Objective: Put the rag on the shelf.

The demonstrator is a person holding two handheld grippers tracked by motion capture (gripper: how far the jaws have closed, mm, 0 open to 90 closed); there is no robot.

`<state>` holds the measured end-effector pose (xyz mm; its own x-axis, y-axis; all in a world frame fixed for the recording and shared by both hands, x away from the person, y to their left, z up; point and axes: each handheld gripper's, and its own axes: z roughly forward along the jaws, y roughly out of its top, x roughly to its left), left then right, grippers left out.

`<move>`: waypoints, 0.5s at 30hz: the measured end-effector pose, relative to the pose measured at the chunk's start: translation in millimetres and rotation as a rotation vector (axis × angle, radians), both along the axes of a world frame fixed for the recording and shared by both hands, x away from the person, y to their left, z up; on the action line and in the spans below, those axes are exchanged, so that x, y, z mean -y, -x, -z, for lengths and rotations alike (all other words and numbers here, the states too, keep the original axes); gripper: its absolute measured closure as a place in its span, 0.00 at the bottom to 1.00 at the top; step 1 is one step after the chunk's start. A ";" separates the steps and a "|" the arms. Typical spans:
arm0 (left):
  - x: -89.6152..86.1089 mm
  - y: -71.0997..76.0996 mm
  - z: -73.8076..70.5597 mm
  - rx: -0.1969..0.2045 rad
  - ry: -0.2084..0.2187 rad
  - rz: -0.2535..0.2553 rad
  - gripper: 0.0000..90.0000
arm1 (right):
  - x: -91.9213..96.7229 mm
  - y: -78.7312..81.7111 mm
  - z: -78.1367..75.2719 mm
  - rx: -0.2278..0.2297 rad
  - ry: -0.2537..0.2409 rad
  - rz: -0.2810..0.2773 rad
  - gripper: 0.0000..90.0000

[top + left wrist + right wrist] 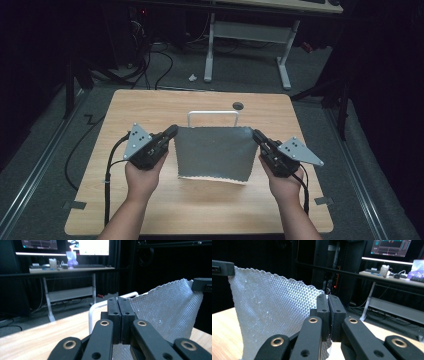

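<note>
A: Pinching is seen at both claws: the left gripper (171, 131) is pressed together on the upper left corner of the grey, textured square of cloth (214, 152), and the right gripper (257, 134) is pressed together on its upper right corner.

B: Agreed. In the left gripper view the black jaws are closed with the cloth (170, 310) caught between them, and the same is seen in the right gripper view, where the fabric (272, 315) spreads away from the jaws toward the other claw.

A: So the cloth lies between the two claws, stretched from one to the other; its top edge runs left to right, parallel to the near edge of the light wooden table (150, 210). Neither hand is nearer; each holds one corner.

B: The sheet is held up above the middle of the table, its zigzag-cut lower edge hanging free toward the near edge.

A: Just behind it, toward the far edge, a white U-shaped metal bar (213, 114) stands upright. Probably the cloth is meant to be carried forward and draped over it.

B: No containers are seen on the table.
</note>
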<state>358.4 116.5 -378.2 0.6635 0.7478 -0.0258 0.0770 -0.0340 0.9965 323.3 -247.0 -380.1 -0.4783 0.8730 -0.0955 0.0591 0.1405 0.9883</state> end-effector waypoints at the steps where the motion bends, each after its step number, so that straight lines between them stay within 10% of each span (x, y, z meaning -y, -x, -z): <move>1: -0.3 -0.8 -2.8 0.005 0.003 -0.001 0.99 | -0.3 -1.2 -4.7 0.012 -0.003 -0.002 0.99; 15: 0.6 -8.0 -38.3 0.076 -0.006 -0.012 0.99 | -1.2 -12.0 -48.2 0.072 -0.016 0.011 0.99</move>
<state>366.4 115.9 -339.9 0.6545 0.7555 0.0288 0.0011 -0.0390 0.9992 335.4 -245.8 -332.0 -0.4613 0.8798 -0.1148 -0.0106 0.1239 0.9922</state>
